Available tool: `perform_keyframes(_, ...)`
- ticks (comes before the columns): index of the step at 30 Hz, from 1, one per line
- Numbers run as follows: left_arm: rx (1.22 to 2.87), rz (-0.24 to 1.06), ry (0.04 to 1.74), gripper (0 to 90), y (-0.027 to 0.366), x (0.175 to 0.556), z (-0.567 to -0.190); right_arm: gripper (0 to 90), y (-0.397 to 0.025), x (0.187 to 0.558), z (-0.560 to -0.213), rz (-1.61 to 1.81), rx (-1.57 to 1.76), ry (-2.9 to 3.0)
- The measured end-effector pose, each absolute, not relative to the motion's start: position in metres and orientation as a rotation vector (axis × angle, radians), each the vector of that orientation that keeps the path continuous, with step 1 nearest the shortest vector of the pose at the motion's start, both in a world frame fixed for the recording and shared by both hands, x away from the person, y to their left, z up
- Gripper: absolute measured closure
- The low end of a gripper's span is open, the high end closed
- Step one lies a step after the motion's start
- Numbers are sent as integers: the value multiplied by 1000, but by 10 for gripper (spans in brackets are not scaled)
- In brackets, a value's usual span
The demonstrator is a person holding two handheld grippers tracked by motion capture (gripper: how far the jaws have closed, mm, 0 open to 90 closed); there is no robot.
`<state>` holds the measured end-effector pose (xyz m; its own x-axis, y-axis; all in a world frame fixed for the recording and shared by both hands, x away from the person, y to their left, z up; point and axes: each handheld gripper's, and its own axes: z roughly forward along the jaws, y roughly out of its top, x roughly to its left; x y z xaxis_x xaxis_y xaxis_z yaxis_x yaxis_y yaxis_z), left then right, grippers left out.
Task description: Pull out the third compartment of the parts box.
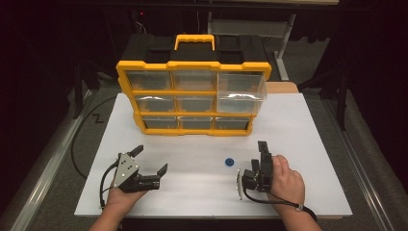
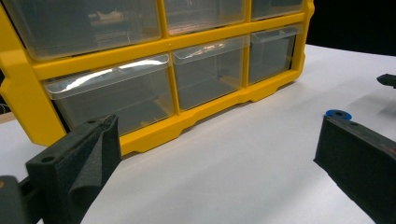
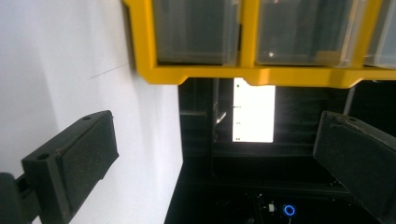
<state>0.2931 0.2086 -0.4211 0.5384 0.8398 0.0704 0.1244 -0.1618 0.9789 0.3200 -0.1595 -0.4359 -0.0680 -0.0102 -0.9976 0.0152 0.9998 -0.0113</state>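
Observation:
A yellow and black drawer organizer [image 1: 192, 91] with clear drawers stands at the back middle of the white table [image 1: 298, 130]. Its top right drawer [image 1: 240, 90] is pulled out. A small blue round piece [image 1: 230, 162] lies on the table in front of it. My left gripper [image 1: 150, 160] is open at the front left, with nothing between its jaws. My right gripper [image 1: 260, 155] is open and turned on its side, just right of the blue piece. The left gripper view has the organizer's lower drawers [image 2: 116, 93] ahead and the blue piece [image 2: 338, 114] by the right jaw.
The organizer's yellow frame [image 3: 243, 74] runs across the top of the right gripper view, with the white table [image 3: 70, 60] at the left and dark floor beyond. Dark floor and a metal rail [image 1: 43, 163] flank the table. A cable [image 1: 79, 139] loops off its left edge.

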Motion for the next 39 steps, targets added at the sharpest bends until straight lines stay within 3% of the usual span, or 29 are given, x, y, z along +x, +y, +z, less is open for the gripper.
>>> perform_keyframes(15, 1633, 776, 845, 6, 209, 295, -421, 8, -166, 324, -434, 39, 73, 1685)
perform_keyframes(39, 1619, 775, 917, 6, 213, 297, -422, 9, -186, 334, -426, 353, 464, 1836)
